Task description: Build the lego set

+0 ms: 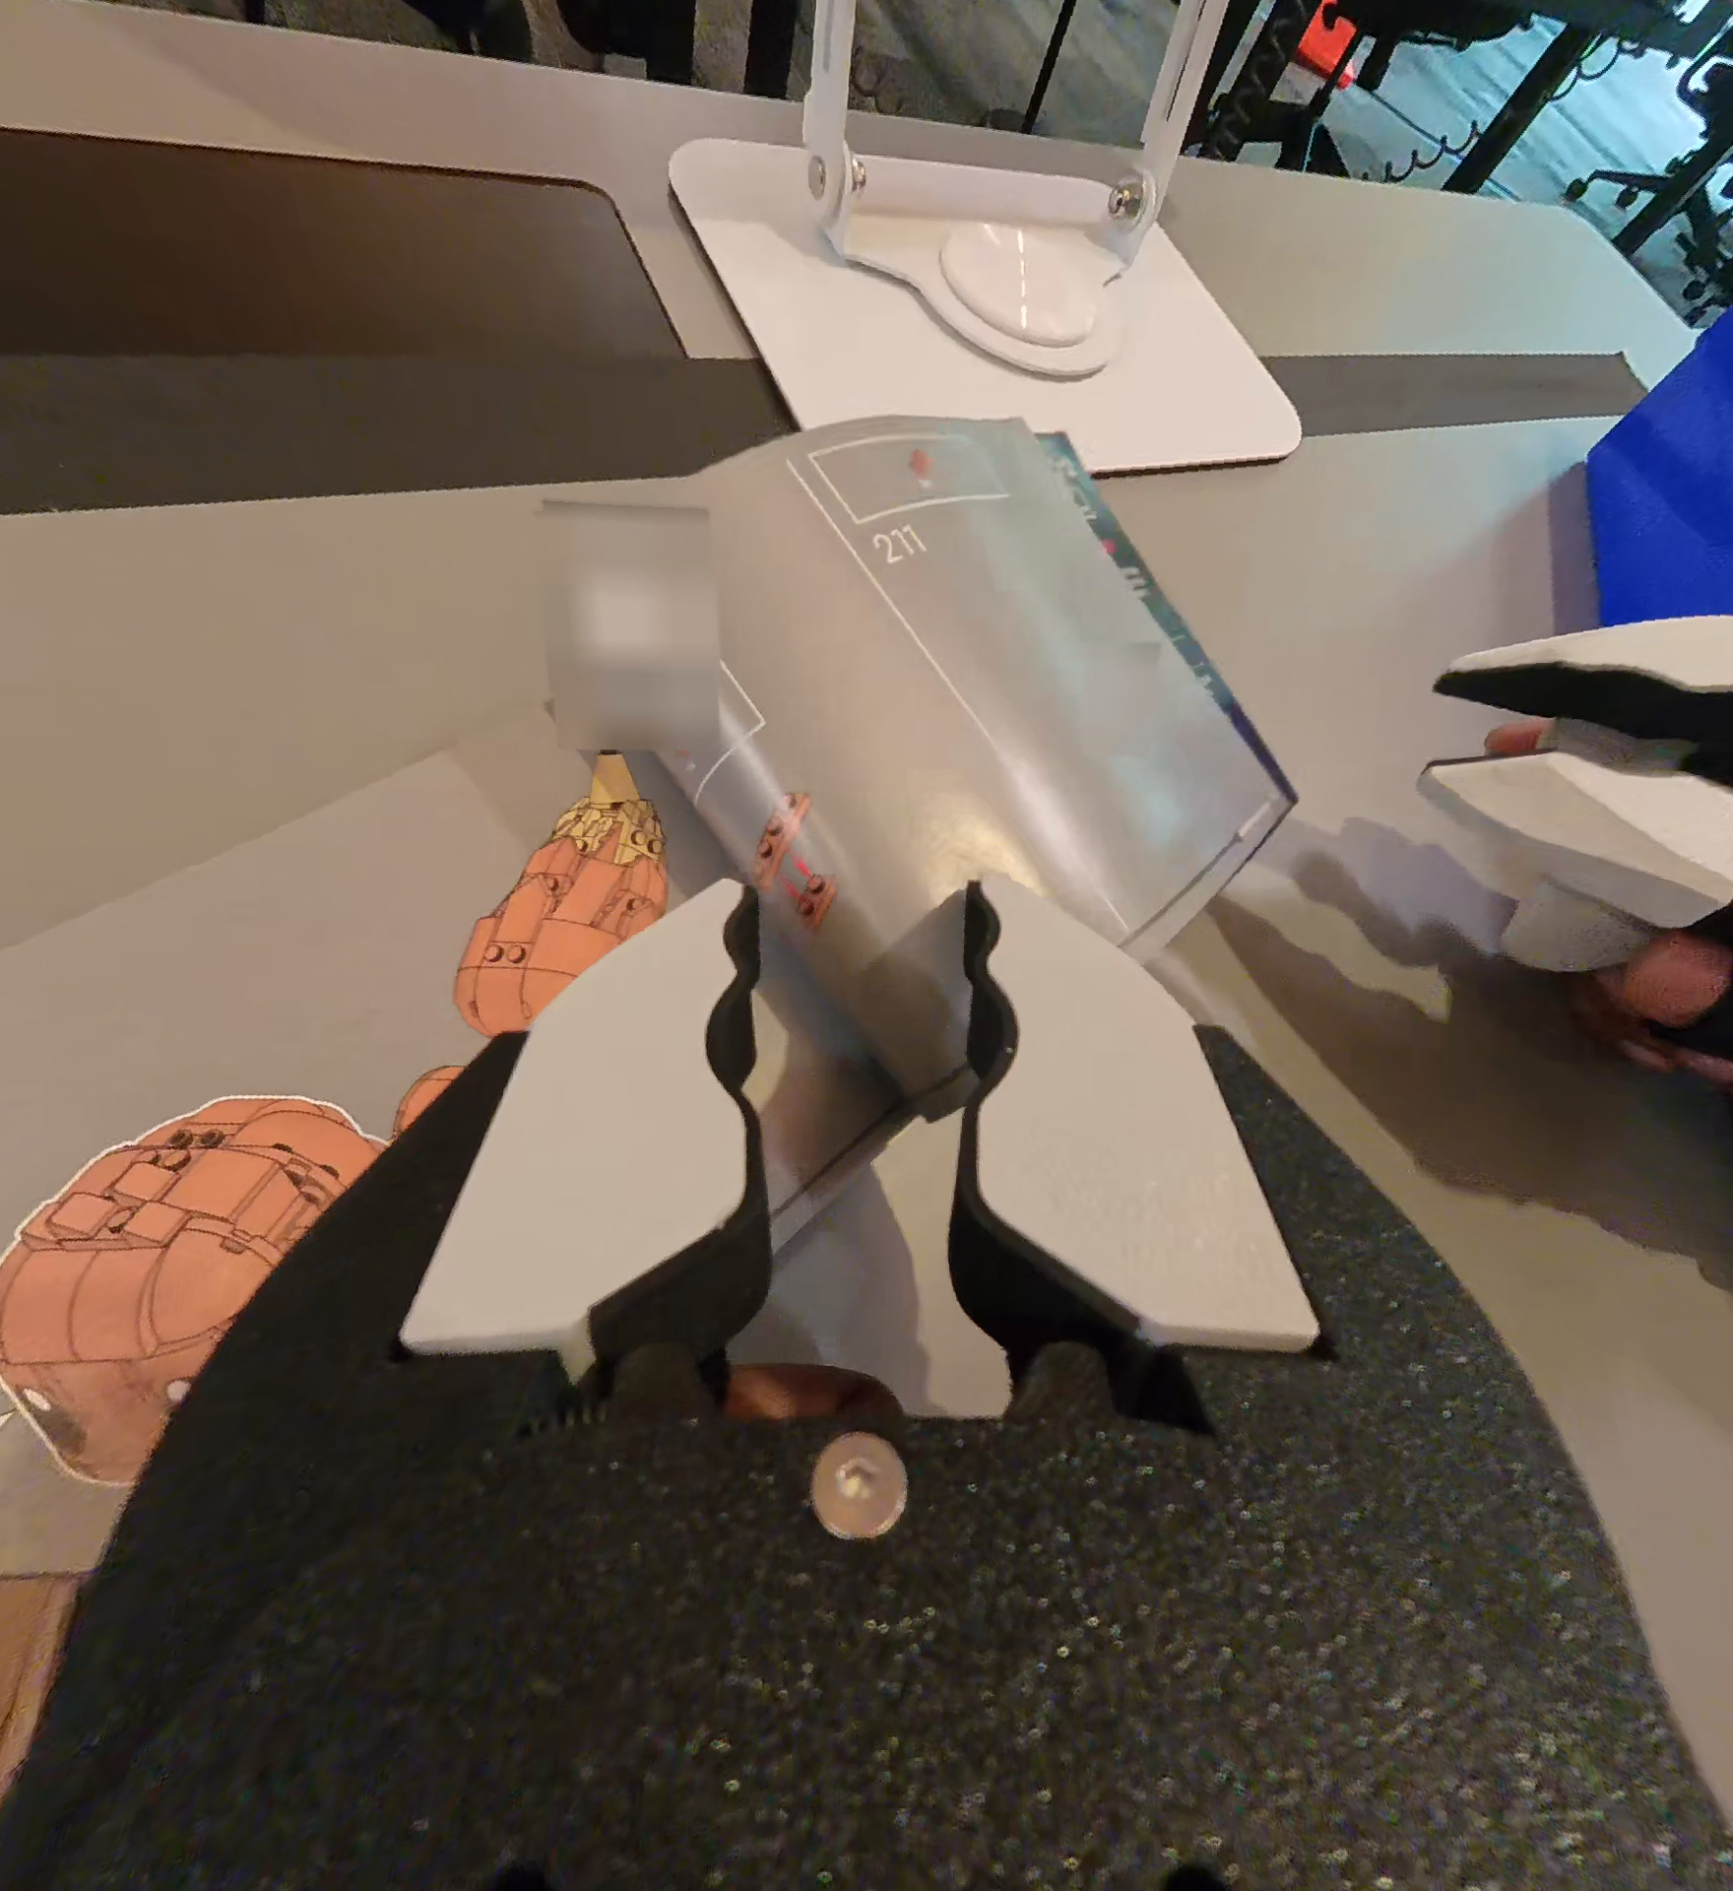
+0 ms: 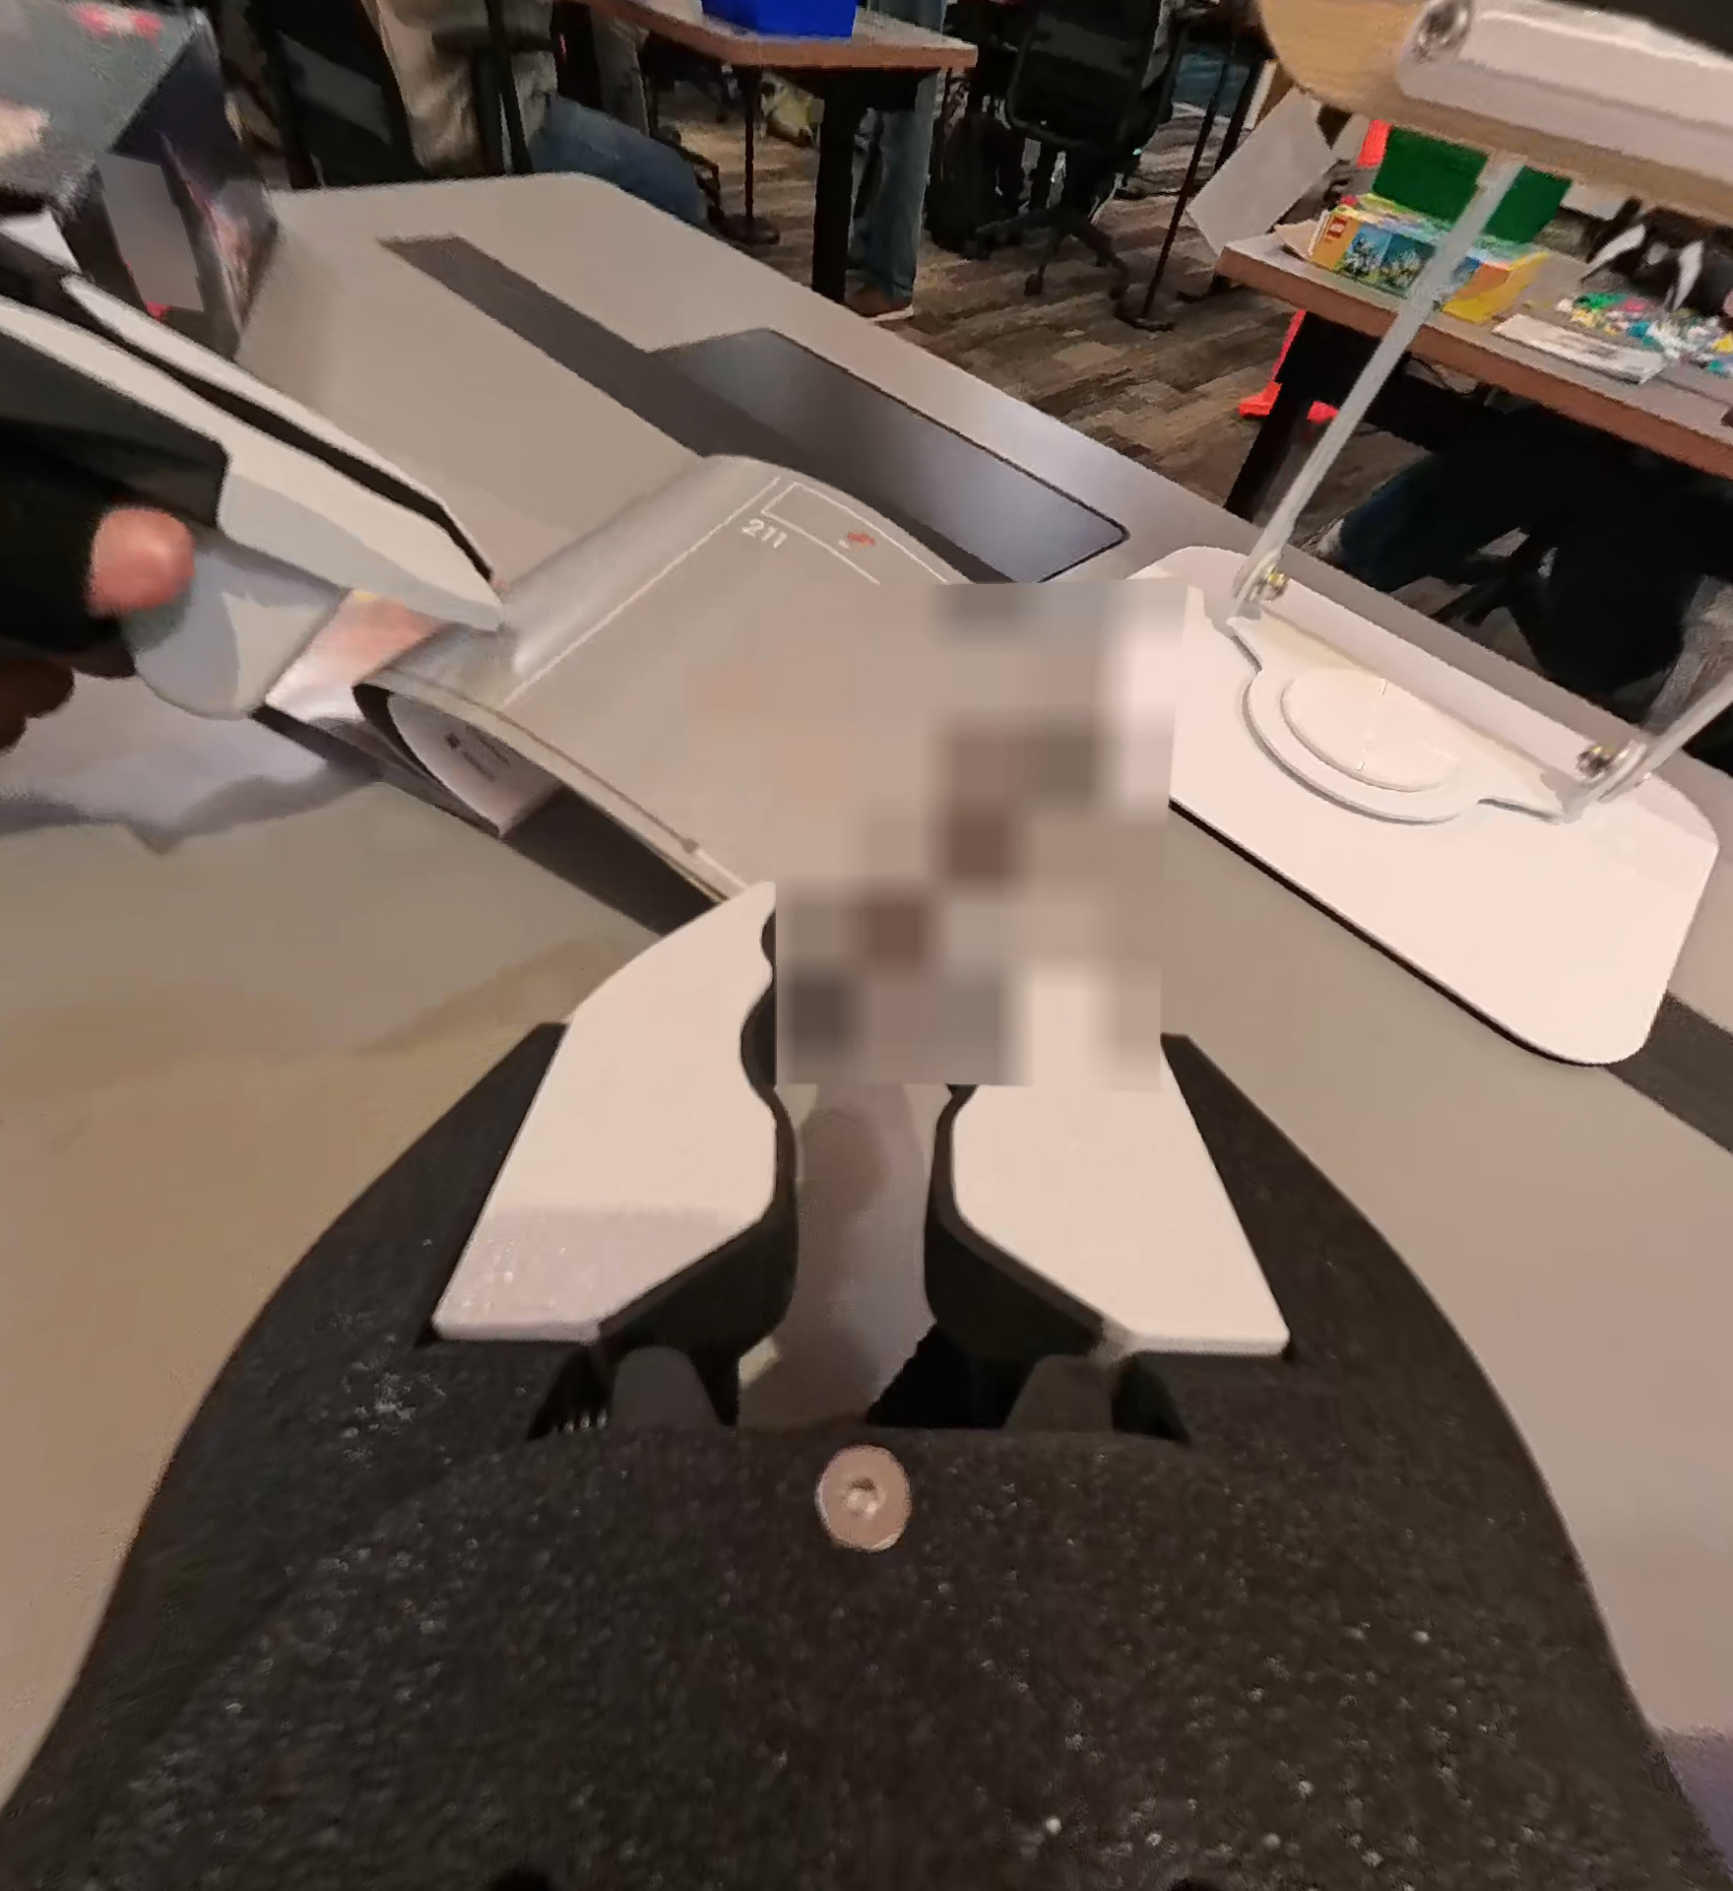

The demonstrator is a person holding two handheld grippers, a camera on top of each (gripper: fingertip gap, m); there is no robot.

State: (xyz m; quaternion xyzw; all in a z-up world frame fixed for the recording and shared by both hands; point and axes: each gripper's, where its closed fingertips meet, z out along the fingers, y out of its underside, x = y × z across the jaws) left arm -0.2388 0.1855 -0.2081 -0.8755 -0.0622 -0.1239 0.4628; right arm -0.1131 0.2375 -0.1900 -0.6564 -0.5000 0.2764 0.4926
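Two grippers: both at the instruction booklet, no loose bricks in view.
Left gripper (image 1: pixel 857 921): jaws narrowly apart around the lifted pages' edge; the right wrist view shows its tips (image 2: pixel 474 588) pressed onto the curl, so it holds a bundle of pages.
Right gripper (image 2: pixel 862 1003): tips hidden behind a mosaic patch; fingers lower down stand a little apart. In the left wrist view (image 1: pixel 1517 737) its jaws look parted at the table's right side, near the booklet but clear of it. Holding nothing that I can see.
Instruction booklet (image 1: pixel 954 696): lies open mid-table, just in front of the white stand base (image 1: pixel 1098 338); several pages arch up in a roll, the flat page (image 1: pixel 259 1023) with printed orange model drawings at the left.
Hand pose, left: gripper comes in low and slanted, nearly along the table top; a gloved hand (image 2: pixel 34 573) wraps the handle, one bare fingertip forward.
Hand pose, right: held level, pointing toward the stand base; gloved fingers (image 1: pixel 1691 982) below the body.
Stage (judgement): page-turning to find the step; building not under way here.
Risk 1: glossy pages may slip from the narrow grip and spring back, losing the place.
Risk 2: pulling too hard could crease or tear the sheet at the spine.
Risk 3: several pages caught at once would skip steps.
Risk 4: swinging the roll over may strike the stand base.
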